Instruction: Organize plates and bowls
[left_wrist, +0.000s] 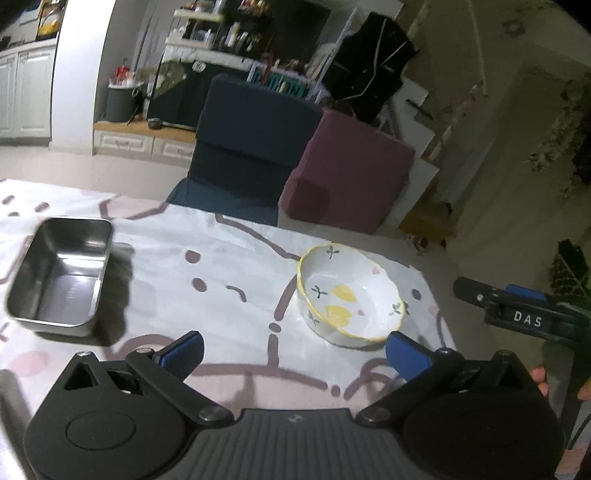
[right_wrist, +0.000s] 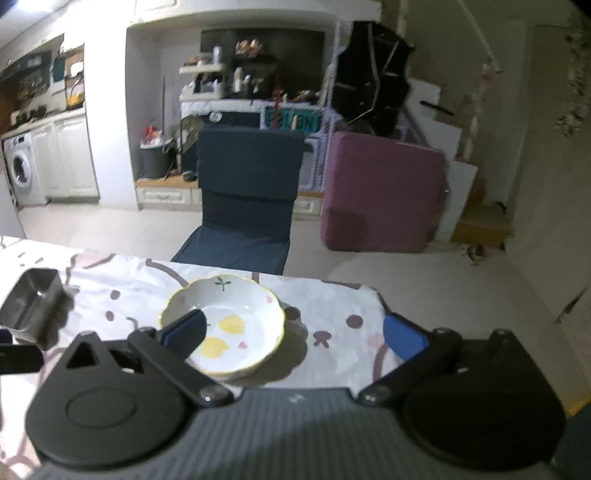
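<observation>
We see a desk (left_wrist: 229, 258) covered with a white cloth printed with pale pink and brownish cartoon shapes. We take the ceramic bowl (left_wrist: 349, 295) as our landmark: white, yellow-rimmed, painted with lemons and small green sprigs, it stands upright on the cloth near the desk's far right corner. Well to the left of the bowl sits an empty rectangular metal tin (left_wrist: 61, 273), also upright, throwing a dark shadow towards the bowl.

Our left hand-held gripper (left_wrist: 295, 354) hangs just in front of the bowl with its blue-padded jaws spread wide and nothing between them; its right pad sits close to the bowl's near rim. Our right hand-held gripper (right_wrist: 293, 332) is likewise spread wide and empty, its left finger showing in front of the bowl's near left side; we cannot tell whether it touches. In the left wrist view it shows to the right of the bowl, off the desk's edge.

Beyond the bowl stand a dark blue chair (right_wrist: 247, 192) and, to its right, a maroon covered block (right_wrist: 384, 192) on a pale tiled floor. Farther back are cluttered shelves, white cabinets and a washing machine (right_wrist: 20, 171).
</observation>
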